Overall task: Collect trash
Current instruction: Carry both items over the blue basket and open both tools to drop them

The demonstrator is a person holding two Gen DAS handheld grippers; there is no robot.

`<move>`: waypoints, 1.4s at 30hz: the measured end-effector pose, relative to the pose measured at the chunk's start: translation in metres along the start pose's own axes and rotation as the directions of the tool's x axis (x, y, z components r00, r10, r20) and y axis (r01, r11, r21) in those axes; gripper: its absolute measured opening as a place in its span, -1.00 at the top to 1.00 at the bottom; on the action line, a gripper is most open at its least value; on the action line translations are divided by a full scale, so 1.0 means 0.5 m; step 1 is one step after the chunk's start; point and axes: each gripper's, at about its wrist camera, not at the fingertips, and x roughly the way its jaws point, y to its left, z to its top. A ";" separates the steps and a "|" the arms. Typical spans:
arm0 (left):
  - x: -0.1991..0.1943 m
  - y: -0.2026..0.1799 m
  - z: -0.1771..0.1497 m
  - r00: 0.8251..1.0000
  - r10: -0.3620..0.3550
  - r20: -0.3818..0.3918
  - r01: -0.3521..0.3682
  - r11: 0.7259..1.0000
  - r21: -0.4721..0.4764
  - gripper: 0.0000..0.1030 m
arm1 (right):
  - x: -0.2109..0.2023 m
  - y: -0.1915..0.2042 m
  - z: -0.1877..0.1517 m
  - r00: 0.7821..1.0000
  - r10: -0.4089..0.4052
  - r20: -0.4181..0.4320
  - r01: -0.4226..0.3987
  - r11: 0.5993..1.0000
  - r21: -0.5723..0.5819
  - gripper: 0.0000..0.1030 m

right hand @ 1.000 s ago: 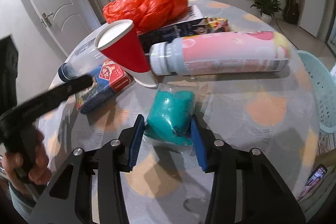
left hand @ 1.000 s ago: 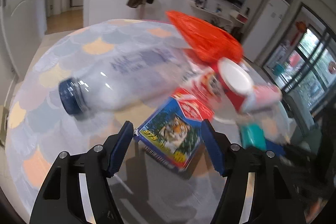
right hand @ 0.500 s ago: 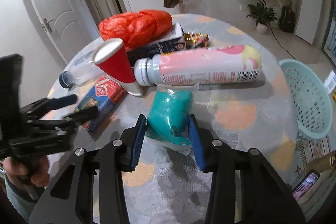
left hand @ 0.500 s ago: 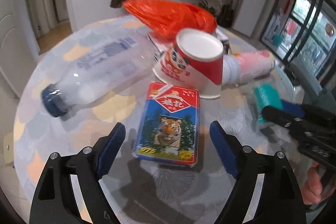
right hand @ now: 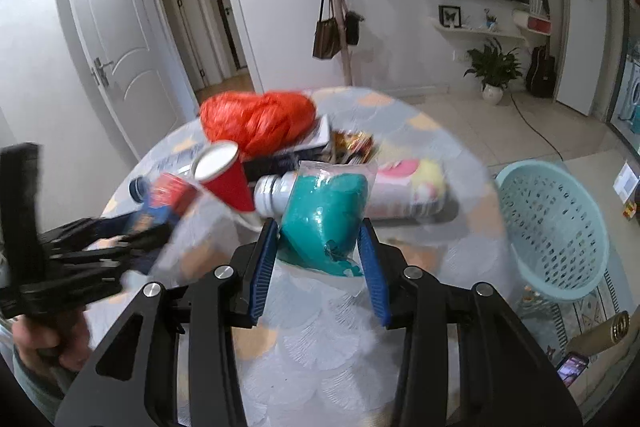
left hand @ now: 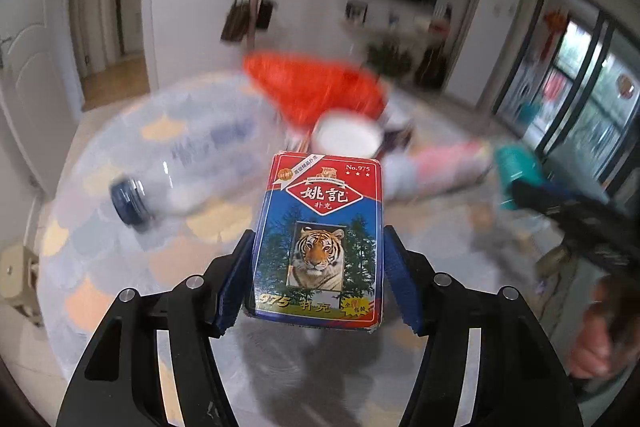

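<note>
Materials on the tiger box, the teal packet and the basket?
Tiger box: looks like glossy printed cardboard, with sharp folded edges and a worn lower corner. Teal packet: clear shiny plastic film around something teal, contents unclear; the film wrinkles and catches light. Basket: pale blue moulded plastic, probably rigid, with walls perforated by regular slots.
</note>
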 end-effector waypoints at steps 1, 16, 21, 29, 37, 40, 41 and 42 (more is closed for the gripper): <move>-0.016 -0.007 0.011 1.000 -0.012 0.024 0.012 1.000 0.005 -0.16 | -0.006 -0.006 0.007 1.000 -0.003 0.012 0.003 1.000 0.004 0.27; 0.071 -0.298 0.163 0.962 -0.263 0.077 0.247 0.955 0.166 -0.17 | -0.071 -0.244 0.058 0.980 -0.176 0.095 0.157 0.970 0.185 0.27; 0.189 -0.409 0.181 0.956 -0.292 -0.008 0.288 0.939 0.189 -0.17 | -0.066 -0.362 0.050 0.964 -0.258 0.062 0.230 0.929 0.291 0.27; 0.366 -0.500 0.180 0.942 -0.303 -0.144 0.326 0.929 0.177 -0.17 | 0.018 -0.509 0.004 0.932 -0.355 -0.076 0.355 0.850 0.390 0.26; 0.447 -0.543 0.178 0.917 -0.329 -0.226 0.368 0.916 0.159 -0.32 | 0.065 -0.575 -0.025 0.915 -0.378 -0.141 0.400 0.809 0.431 0.16; 0.441 -0.539 0.176 0.921 -0.327 -0.213 0.363 0.919 0.155 -0.34 | 0.066 -0.594 -0.028 0.911 -0.387 -0.140 0.407 0.792 0.454 -0.15; 0.438 -0.537 0.175 0.918 -0.335 -0.212 0.369 0.917 0.149 -0.34 | 0.064 -0.598 -0.032 0.910 -0.391 -0.142 0.410 0.788 0.459 -0.15; 0.434 -0.534 0.173 0.917 -0.339 -0.211 0.372 0.916 0.148 -0.34 | 0.063 -0.602 -0.036 0.910 -0.387 -0.146 0.409 0.788 0.460 -0.15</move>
